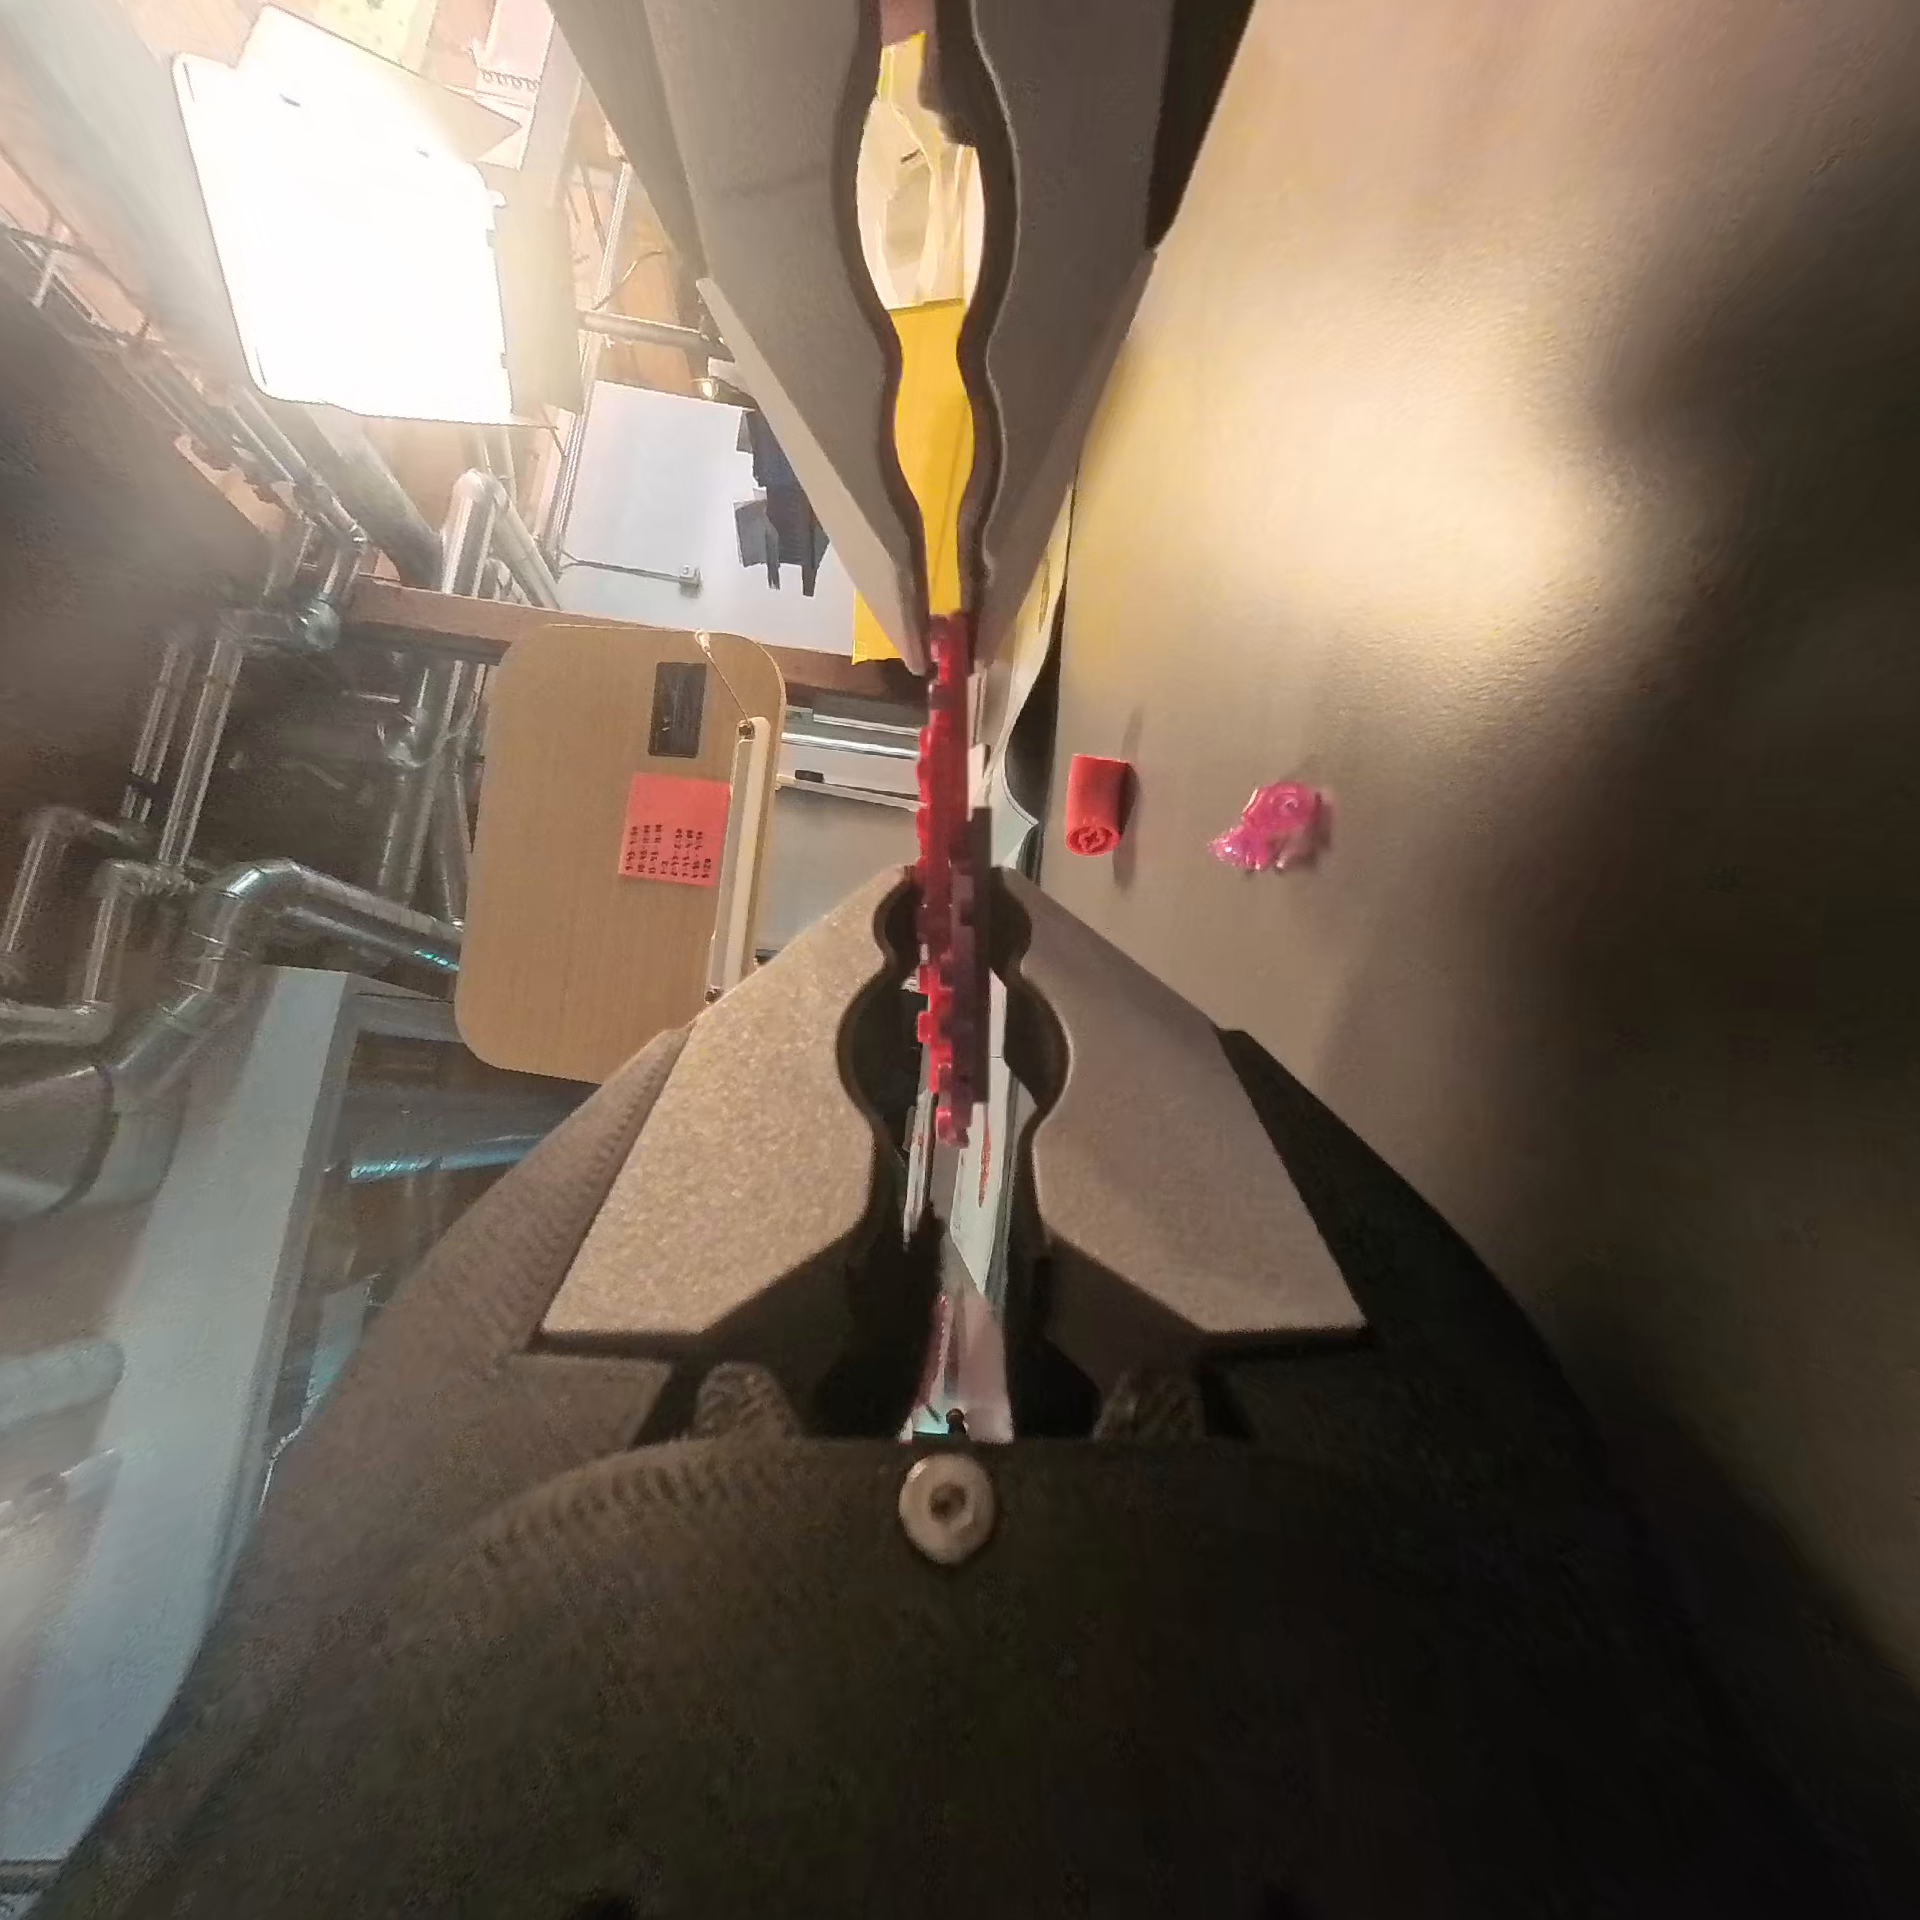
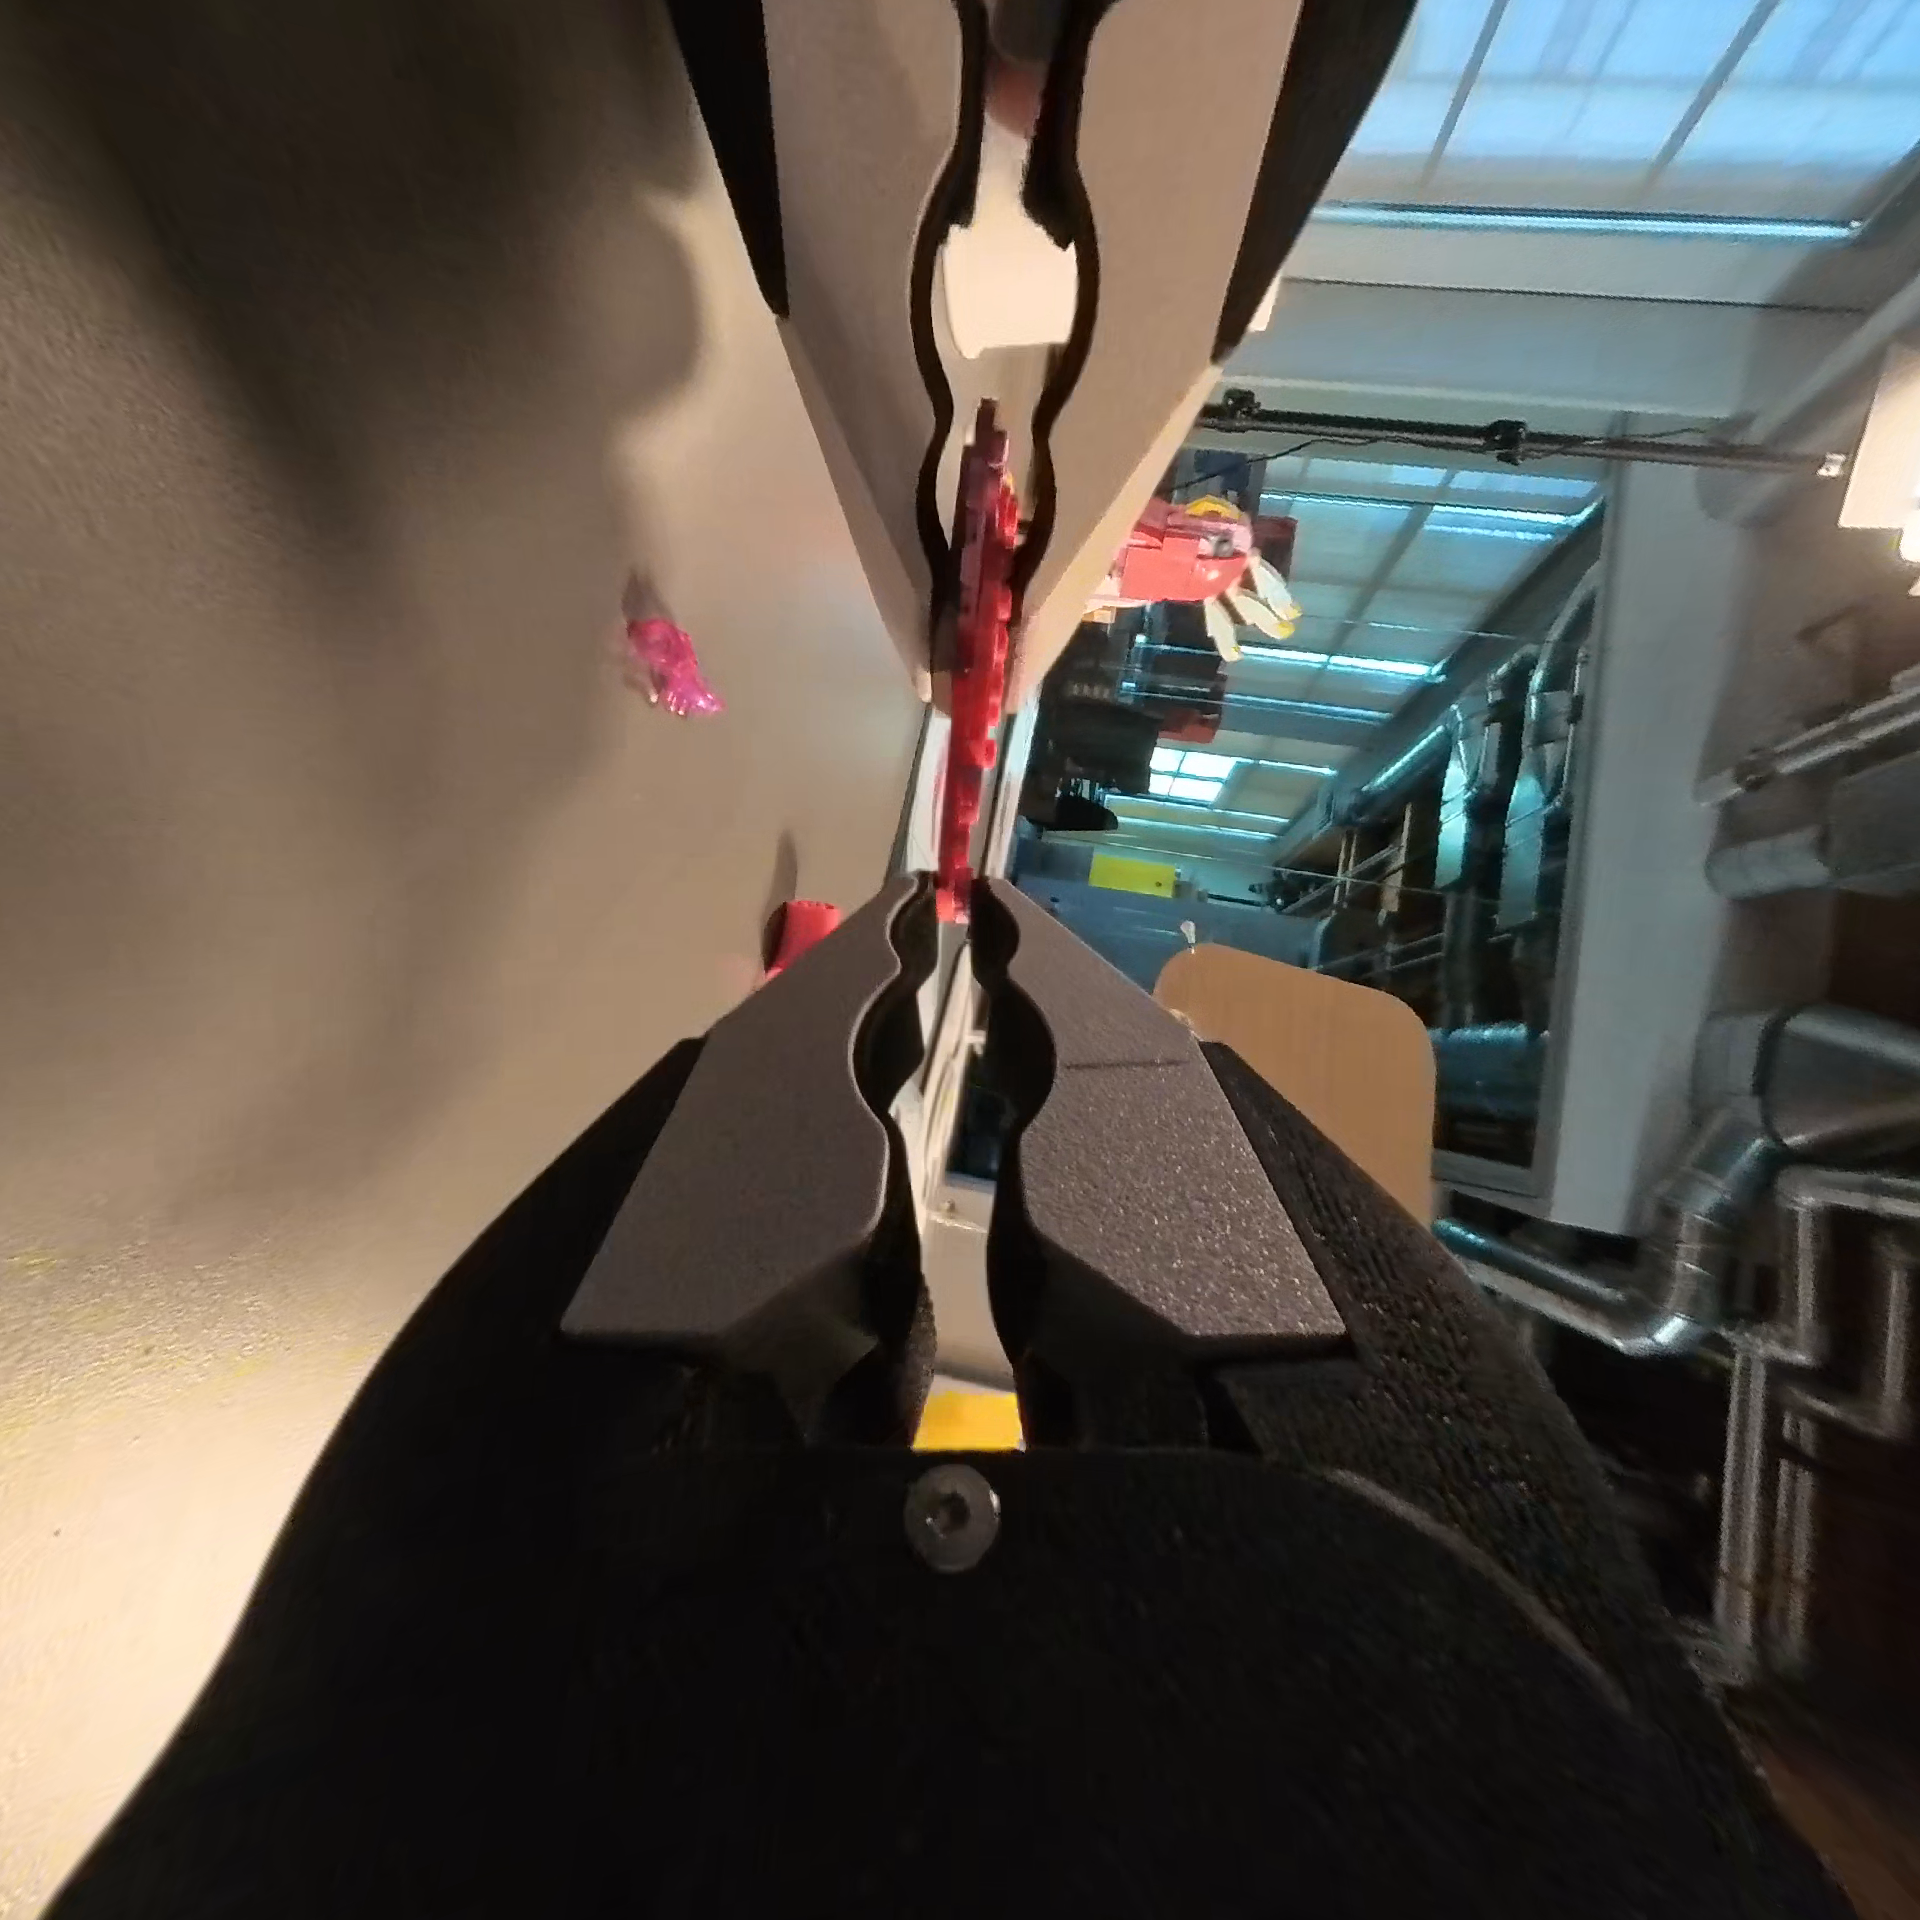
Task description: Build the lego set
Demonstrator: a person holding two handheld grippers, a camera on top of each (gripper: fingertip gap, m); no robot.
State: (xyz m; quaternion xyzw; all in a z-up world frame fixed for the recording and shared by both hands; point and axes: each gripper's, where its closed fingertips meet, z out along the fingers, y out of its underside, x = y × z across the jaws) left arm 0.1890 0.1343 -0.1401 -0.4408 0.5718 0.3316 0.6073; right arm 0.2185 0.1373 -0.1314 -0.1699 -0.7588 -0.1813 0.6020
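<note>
Bricks [image 1: 951,831], a red studded strip beside the table [image 1: 1455,520], are being pinched at opposite ends by the nearly closed left gripper [image 1: 954,904] and right gripper [image 2: 951,899], best kept aligned.

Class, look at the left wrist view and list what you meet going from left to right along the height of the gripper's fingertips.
Wooden board with an orange-red note → red studded brick piece clamped between both grippers' fingertips → small red cylinder on the grey surface → pink translucent piece.

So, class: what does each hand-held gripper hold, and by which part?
Both grip one red studded strip: left hand-held gripper clamps one end, right hand-held gripper pinches the opposite end.
</note>
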